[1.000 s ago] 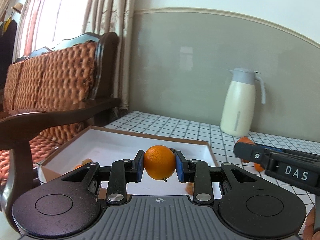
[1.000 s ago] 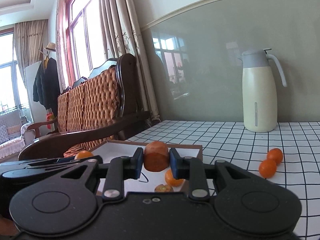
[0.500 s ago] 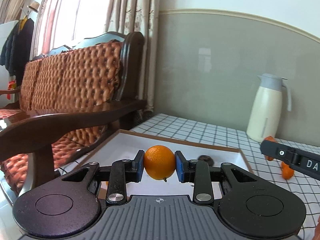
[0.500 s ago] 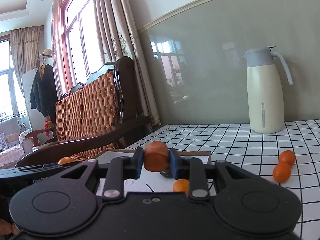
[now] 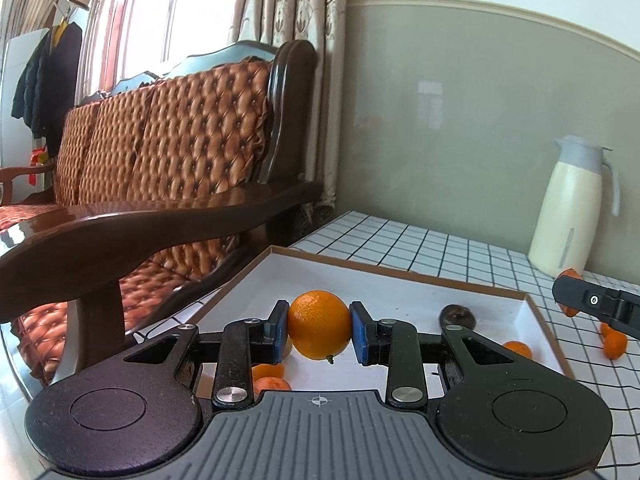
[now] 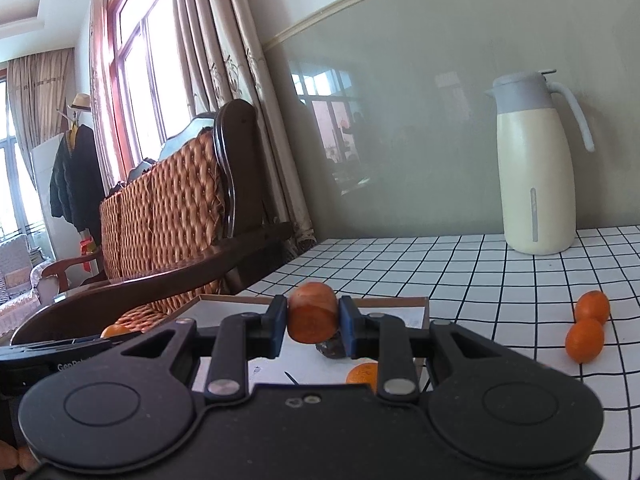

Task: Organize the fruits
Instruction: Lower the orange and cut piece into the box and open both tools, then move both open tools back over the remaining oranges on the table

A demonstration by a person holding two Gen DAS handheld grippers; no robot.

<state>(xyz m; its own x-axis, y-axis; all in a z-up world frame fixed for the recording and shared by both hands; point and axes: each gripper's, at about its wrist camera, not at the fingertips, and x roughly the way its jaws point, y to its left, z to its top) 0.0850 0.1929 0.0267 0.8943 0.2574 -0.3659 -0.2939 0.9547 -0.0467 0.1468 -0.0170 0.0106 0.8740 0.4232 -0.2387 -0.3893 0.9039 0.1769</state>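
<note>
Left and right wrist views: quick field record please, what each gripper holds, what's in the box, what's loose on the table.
left gripper: shut on orange, over box
right gripper: shut on carrot piece
box: white inside, brown rim; holds small oranges and a dark fruit
loose on table: two small oranges
thermos jug: upright by wall

Both wrist cameras look low and close along their tongs, sharing the white tray [image 5: 400, 280] and jug [image 6: 536, 184].
</note>
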